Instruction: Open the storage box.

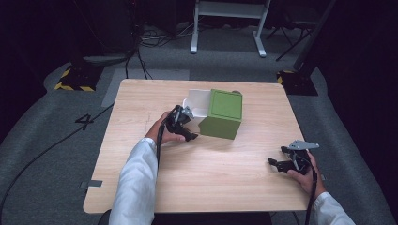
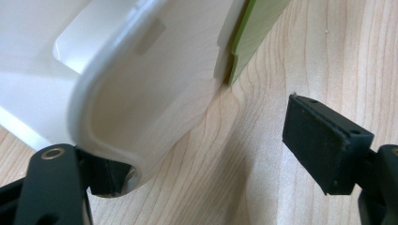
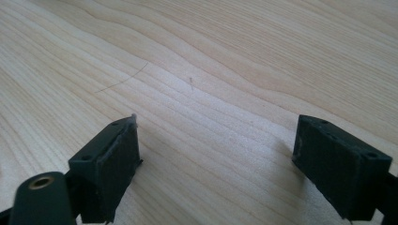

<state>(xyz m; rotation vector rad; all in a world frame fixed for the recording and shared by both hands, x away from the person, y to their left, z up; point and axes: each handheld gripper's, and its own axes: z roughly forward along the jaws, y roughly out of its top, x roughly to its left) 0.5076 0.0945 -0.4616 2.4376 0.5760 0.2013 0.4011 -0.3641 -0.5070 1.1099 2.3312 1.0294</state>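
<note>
A green box [image 1: 224, 114] stands on the wooden table [image 1: 197, 187] near its middle, with a white flap [image 1: 197, 103] folded out to its left. My left gripper [image 1: 191, 123] is at that flap. In the left gripper view the flap's white rounded edge [image 2: 141, 93] lies between the jaws against the left pad [image 2: 110, 176], while the right pad [image 2: 324, 145] stands apart from it over bare wood. A green edge of the box [image 2: 256, 33] shows beyond. My right gripper [image 1: 278, 157] rests at the table's front right, open [image 3: 230, 154], with nothing between its pads.
A person's white-sleeved arms come in from the table's near edge. Bare wood spreads between the box and the right gripper. Cables, a hazard-striped base [image 1: 75, 79] and white table legs [image 1: 227, 28] stand on the grey floor beyond the far edge.
</note>
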